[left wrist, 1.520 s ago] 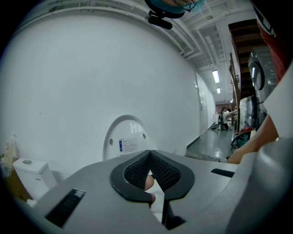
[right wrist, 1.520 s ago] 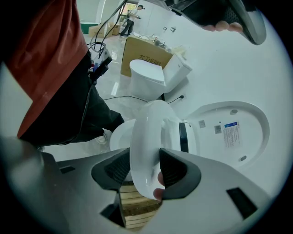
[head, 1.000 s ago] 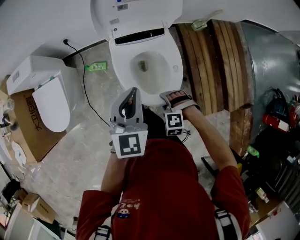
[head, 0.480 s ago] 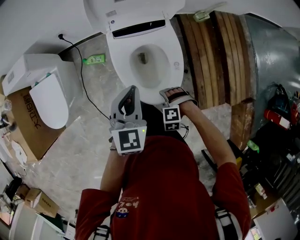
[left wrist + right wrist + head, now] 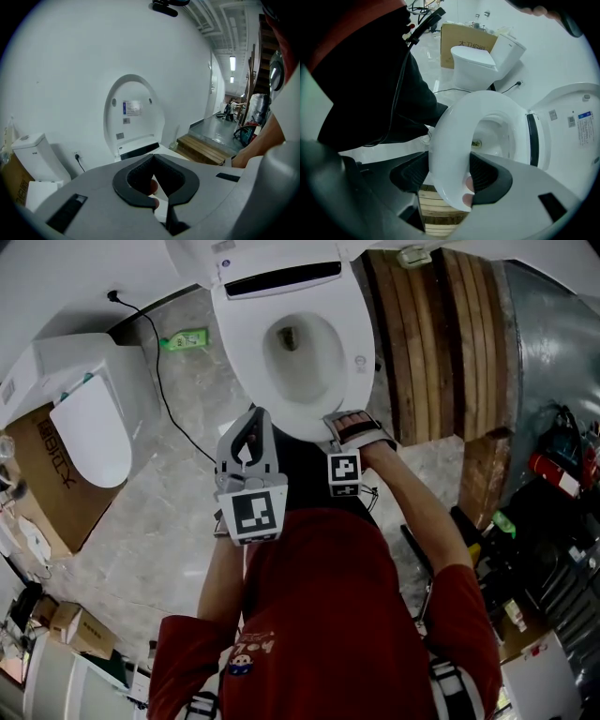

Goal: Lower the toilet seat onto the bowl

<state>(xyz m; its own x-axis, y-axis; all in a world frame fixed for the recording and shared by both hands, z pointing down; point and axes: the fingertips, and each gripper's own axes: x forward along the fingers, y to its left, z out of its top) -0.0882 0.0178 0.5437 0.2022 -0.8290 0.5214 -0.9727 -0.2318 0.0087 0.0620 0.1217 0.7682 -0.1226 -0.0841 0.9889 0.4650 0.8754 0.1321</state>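
Toilet bowl [image 5: 305,367]: lid [image 5: 133,101] stands upright. Toilet seat [image 5: 450,136] sits low over the bowl; contact cannot be confirmed. Right claw [image 5: 449,176] pinches the seat's front rim, its jaws wide and just opened further. Left claw [image 5: 153,161] is closed, empty, near the rim.

Workshop or storeroom: toilet [image 5: 300,362], second loose toilet [image 5: 89,418], cardboard box [image 5: 42,484], plank platform [image 5: 431,343], cluttered gear [image 5: 553,521].
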